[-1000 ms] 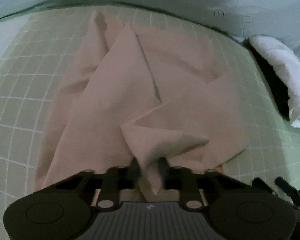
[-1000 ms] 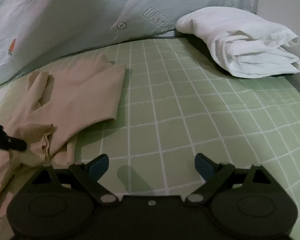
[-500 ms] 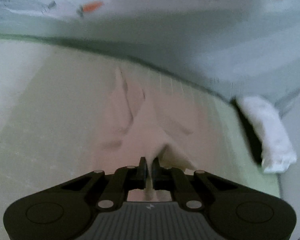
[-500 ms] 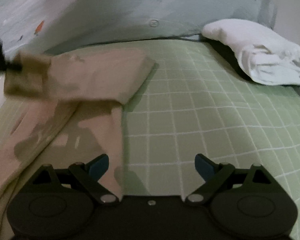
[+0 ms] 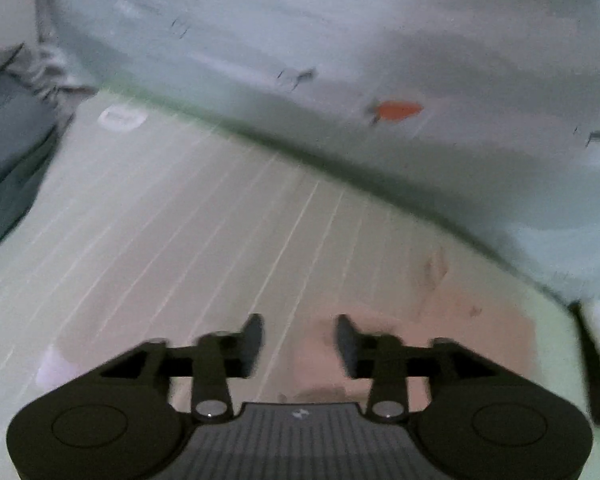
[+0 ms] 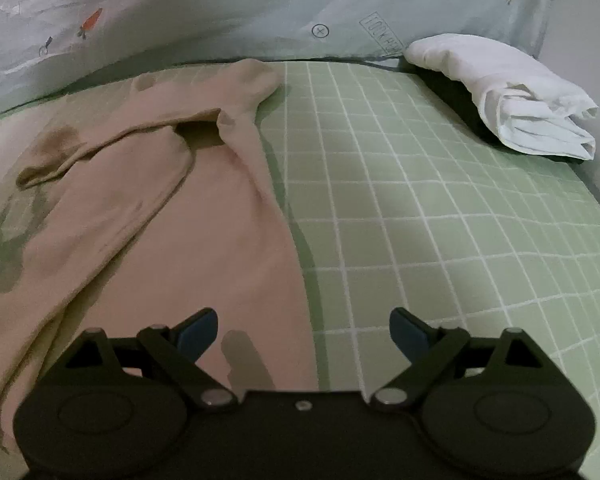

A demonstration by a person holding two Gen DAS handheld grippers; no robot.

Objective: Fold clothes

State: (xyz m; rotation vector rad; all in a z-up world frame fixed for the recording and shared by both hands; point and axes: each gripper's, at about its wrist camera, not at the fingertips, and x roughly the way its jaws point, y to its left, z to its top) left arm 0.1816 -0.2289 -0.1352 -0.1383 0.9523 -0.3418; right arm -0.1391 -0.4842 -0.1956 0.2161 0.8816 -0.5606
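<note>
Blurred left view, both grippers empty over the bed.

The left wrist view was smeared by motion, so the beige garment (image 5: 452,332) showed only as a pinkish patch, cut off by the left gripper (image 5: 300,340), whose jaws stood apart and held nothing. In the right view the garment (image 6: 188,208) lay loosely folded on the green checked sheet (image 6: 440,208), its lower edge hidden behind the right gripper (image 6: 304,330), spread wide and empty. A folded white cloth (image 6: 508,92) lay well apart.
</note>
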